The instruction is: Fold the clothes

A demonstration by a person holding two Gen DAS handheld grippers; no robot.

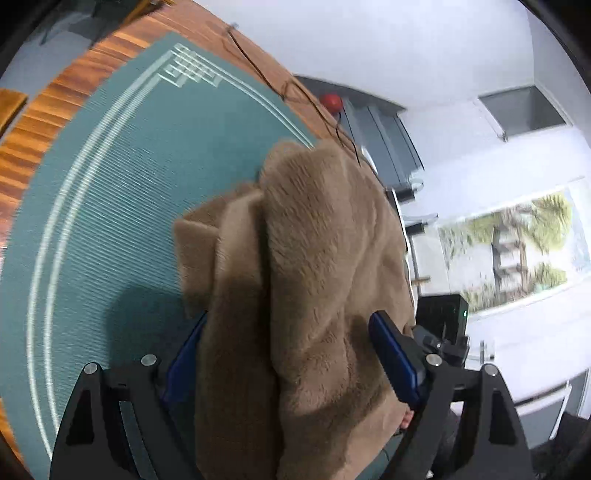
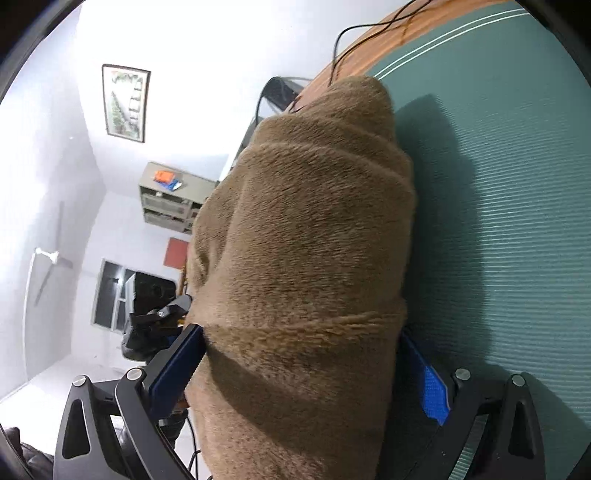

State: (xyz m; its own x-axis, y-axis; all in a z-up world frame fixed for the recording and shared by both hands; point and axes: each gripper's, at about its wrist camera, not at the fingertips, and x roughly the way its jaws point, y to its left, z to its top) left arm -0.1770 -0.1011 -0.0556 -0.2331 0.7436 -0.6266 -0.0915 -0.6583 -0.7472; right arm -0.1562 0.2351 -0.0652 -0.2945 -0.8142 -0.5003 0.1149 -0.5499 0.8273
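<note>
A thick, fluffy brown garment (image 1: 325, 229) fills the middle of the left wrist view, bunched in folds and held up over a green mat (image 1: 110, 184). My left gripper (image 1: 291, 350) is shut on it; its blue fingers (image 1: 391, 354) press the bundle from both sides. In the right wrist view the same brown garment (image 2: 306, 221) runs away from the camera in rolled layers. My right gripper (image 2: 303, 369) is shut on its near end, with the blue pads (image 2: 181, 365) against the fabric. The cloth hides most of the pads.
The green mat (image 2: 498, 221) with pale border lines lies on a wooden table (image 1: 44, 110). Thin dark cables (image 2: 354, 33) trail over the table edge (image 2: 369, 48). A red round object (image 1: 330, 101) sits beyond that edge. Shelves, a picture and a window lie past the table.
</note>
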